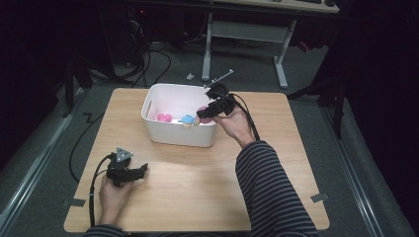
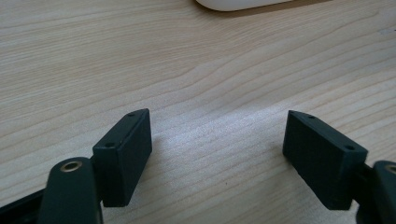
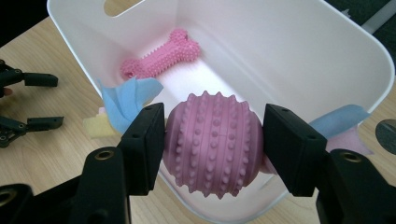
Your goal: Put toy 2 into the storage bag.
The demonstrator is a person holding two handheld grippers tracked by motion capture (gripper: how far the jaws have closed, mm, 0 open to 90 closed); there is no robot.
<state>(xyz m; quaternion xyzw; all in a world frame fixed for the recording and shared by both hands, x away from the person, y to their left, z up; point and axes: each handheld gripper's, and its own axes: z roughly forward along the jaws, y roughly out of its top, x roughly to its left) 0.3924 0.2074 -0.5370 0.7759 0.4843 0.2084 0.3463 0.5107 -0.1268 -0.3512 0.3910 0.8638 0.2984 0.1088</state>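
A mauve knobbed rubber ball (image 3: 212, 142) sits between the jaws of my right gripper (image 3: 214, 135), which is shut on it. I hold it over the near right corner of a white bin (image 1: 178, 136), just above the rim; there the right gripper (image 1: 202, 112) points left into the bin. Inside the bin lie a pink spiked bone toy (image 3: 161, 53) and a light blue cloth (image 3: 126, 100). My left gripper (image 1: 144, 169) rests low over the wooden table (image 1: 197, 192) at the front left. Its jaws (image 2: 217, 140) stand open with bare wood between them.
A pale yellow foam piece (image 3: 95, 127) shows beside the blue cloth. More blue and pink cloth (image 3: 338, 119) hangs at the bin's edge by the right jaw. Beyond the table are a white desk frame (image 1: 207, 44) and floor cables (image 1: 148, 64).
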